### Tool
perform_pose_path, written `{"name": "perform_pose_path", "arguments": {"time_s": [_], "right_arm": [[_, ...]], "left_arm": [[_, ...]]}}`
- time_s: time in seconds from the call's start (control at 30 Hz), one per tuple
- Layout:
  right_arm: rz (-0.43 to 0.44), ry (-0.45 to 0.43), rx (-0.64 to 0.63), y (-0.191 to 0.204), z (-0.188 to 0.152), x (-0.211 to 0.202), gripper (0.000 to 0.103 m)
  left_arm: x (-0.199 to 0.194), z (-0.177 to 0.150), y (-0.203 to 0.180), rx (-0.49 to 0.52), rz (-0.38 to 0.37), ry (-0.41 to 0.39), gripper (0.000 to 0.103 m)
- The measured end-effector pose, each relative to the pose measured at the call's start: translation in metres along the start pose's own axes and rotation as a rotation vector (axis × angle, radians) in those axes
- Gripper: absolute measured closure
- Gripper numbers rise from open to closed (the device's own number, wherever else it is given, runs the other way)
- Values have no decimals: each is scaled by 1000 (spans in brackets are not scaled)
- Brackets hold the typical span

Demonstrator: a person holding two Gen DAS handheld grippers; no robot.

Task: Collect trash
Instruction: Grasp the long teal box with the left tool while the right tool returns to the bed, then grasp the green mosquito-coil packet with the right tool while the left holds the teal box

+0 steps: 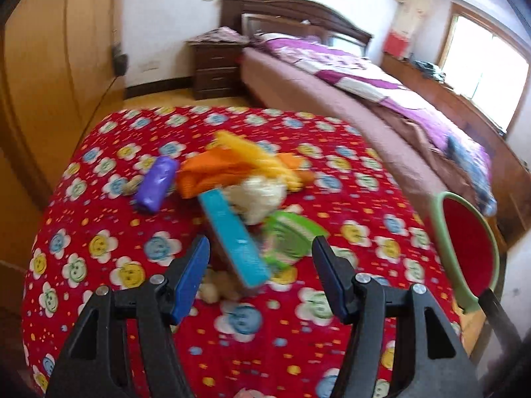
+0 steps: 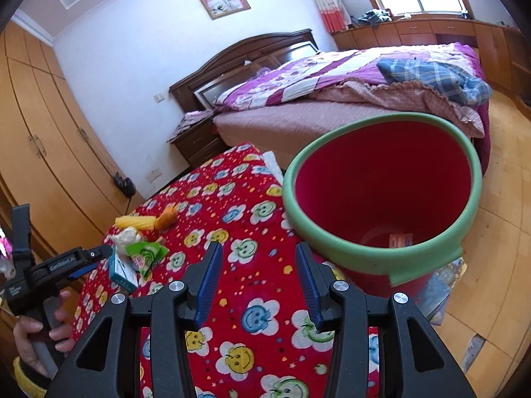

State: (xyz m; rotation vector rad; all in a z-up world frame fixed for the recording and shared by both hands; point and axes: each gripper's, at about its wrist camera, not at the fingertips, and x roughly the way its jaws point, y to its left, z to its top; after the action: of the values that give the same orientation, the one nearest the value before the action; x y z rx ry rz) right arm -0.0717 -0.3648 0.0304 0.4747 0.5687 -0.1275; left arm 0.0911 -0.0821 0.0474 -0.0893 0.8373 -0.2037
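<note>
Red floral tablecloth [image 1: 99, 199] | teal box [image 1: 232, 235] long axis toward left gripper [image 1: 262, 253], spread | right gripper [image 2: 259, 258] spread

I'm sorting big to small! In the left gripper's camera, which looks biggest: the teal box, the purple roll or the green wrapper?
1. teal box, looks biggest
2. green wrapper
3. purple roll

The box lies closest to the camera, which inflates it. Wrapper and roll look close in size, and blur makes that order unsure.
</note>
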Motion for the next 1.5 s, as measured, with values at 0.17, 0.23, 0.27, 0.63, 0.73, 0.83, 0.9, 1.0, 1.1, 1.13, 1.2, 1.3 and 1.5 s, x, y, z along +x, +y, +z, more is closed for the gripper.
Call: {"name": "perform_pose_path", "arguments": {"time_s": [0.17, 0.23, 0.27, 0.63, 0.73, 0.83, 0.9, 1.0, 1.1, 1.13, 1.2, 1.3, 1.5], "right_arm": [[-3, 19, 2, -1, -4, 5, 57], [-5, 23, 8, -3, -4, 7, 57], [-5, 23, 11, -4, -5, 7, 57], [-8, 68, 23, -9, -12, 19, 57], [-7, 77, 20, -8, -13, 21, 57], [-8, 94, 14, -6, -15, 25, 57], [-9, 107, 10, -3, -17, 28, 57], [-3, 124, 1, 3, -20, 31, 57], [11, 136, -15, 13, -21, 34, 57], [13, 138, -20, 15, -21, 34, 57], [27, 153, -31, 24, -20, 37, 57], [70, 171, -25, 36, -14, 42, 57], [126, 213, -65, 67, -8, 56, 57]], "left_arm": [[20, -1, 13, -23, 47, 27, 39], [27, -3, 12, -6, 88, 26, 39], [30, -4, 12, 0, 105, 29, 39], [52, -14, 16, -42, 3, 90, 63], [48, -14, 15, -40, 11, 64, 72], [41, -12, 15, -33, 0, 37, 84], [34, -12, 18, -43, -21, 22, 84], [21, -9, 20, -51, -58, -6, 84], [6, -6, 23, -53, -81, -40, 84], [0, -6, 24, -50, -77, -51, 84], [-9, -4, 24, -26, -28, -82, 84], [-18, -2, 31, -7, 16, -114, 84], [-22, 1, 60, -59, 48, -111, 84]]}}
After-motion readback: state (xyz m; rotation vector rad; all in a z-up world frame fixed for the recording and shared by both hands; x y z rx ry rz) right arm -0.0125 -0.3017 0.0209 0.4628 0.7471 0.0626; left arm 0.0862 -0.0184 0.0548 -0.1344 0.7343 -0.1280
